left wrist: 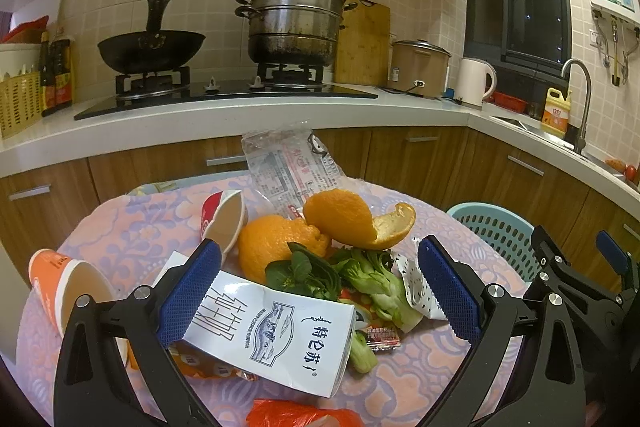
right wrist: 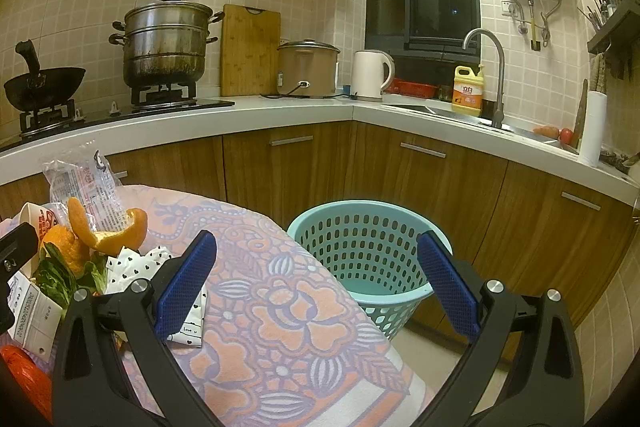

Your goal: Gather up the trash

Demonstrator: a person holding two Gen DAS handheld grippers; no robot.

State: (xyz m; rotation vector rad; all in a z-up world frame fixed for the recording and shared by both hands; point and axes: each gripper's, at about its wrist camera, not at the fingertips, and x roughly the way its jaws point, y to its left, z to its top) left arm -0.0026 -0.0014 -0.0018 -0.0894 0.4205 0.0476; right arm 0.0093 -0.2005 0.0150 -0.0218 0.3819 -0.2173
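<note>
Left tool spread wide over the trash heap on the desk, straddling a milk carton, apparently not gripping it. Right tool wide open, empty, facing the teal basket beside the desk.

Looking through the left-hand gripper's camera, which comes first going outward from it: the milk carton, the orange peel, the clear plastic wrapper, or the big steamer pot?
From the left gripper, nearest first:
1. Milk carton, lying between the open fingers.
2. Orange peel, just beyond it, mid-table.
3. Clear plastic wrapper, at the table's far edge.
4. Steamer pot, on the stove against the back wall.
</note>
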